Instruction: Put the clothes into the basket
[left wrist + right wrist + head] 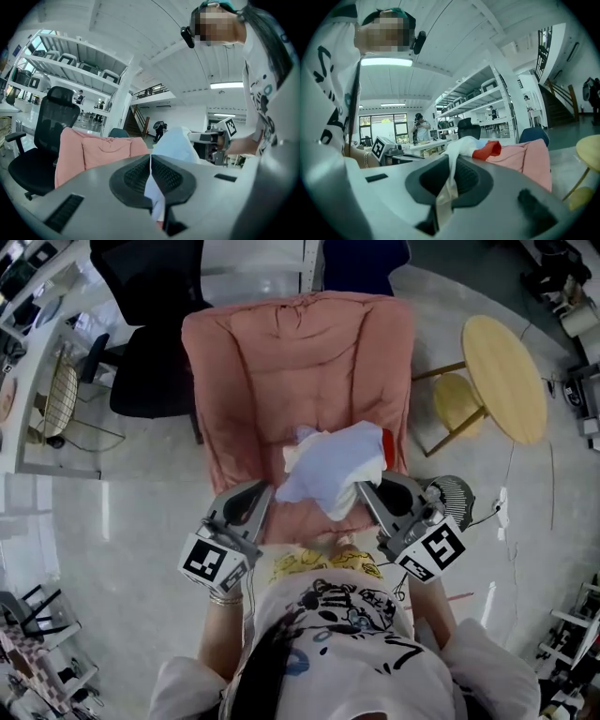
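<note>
**Desk:** What's in frame, left to right?

**Photographer:** A black office chair [150, 362] at left. Next comes the left gripper [265, 491], its jaws closed on a fold of a white garment [333, 470]. The cloth hangs between the two tools, above a pink padded lounge chair [244, 371]. The right gripper [364, 489] pinches the other side, jaws all but together with only thin fabric between the pads. A round wooden table [506, 376] stands at far right.

**Desk:** And the basket?

**Photographer:** None can be made out for certain in any view. The garment is up in the air over the pink cushion. Whether its lowest fold brushes the seat, I cannot tell from above.

**Desk:** How will it handle?

**Photographer:** Light and limp, by the look of it. It sags and bunches between the two grips, and a red cuff [386, 442] shows on the right gripper's side. Soft cloth won't break, and the ribbed pads should bite it well. Even so, a thin pinch near an edge could creep out, and loose ends may drag or snag on a basket rim.

**Desk:** Best hold?

**Photographer:** Two pinches set apart, each on a bunched fold, not a single layer, much as pictured. That should hold the bundle gathered for the drop.
</note>
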Tool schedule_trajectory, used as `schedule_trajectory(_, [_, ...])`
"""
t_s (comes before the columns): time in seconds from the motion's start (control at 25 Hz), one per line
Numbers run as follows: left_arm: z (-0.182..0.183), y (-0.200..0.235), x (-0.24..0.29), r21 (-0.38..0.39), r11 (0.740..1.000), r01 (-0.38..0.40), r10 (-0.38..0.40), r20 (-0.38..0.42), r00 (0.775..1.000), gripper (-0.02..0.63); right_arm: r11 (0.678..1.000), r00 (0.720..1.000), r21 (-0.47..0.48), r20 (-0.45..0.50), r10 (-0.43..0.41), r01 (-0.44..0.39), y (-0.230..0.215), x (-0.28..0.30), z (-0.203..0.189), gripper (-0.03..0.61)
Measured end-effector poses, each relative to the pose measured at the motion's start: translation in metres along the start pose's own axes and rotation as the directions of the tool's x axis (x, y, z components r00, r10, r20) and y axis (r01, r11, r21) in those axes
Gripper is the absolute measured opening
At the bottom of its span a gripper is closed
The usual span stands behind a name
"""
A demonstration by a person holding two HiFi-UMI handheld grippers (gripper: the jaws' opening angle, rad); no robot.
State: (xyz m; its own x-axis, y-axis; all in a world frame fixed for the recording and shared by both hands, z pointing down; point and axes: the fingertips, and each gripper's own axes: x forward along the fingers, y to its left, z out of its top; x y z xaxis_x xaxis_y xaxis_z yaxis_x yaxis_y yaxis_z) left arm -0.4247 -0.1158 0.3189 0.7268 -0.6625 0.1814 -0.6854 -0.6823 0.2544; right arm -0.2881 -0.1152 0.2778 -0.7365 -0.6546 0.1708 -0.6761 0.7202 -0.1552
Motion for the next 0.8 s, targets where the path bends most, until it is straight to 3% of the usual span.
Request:
schedule_trajectory(0.32, [0.016,-0.042,0.027,0.051,0.996,0.070,-0.071,0.012,0.997,0.018,0.996,0.991,-0.022,0.105,-0.086,0.089,-0.011,-0.070,0.038,0.035])
schedule_trajectory(0.6, [0.036,-0.099,0.055,0.110,0.985,0.134,-0.138,0.026,0.990,0.018,0.983,0.961,-0.081,0.235,-0.143,0.166,-0.015,-0.160,0.092,0.035])
schedule_trajectory(0.8, [0.048,-0.148,0.080,0.138,0.967,0.214,-0.220,0.026,0.975,0.018,0.955,0.933,-0.130,0.283,-0.222,0.267,-0.019,-0.228,0.116,0.035])
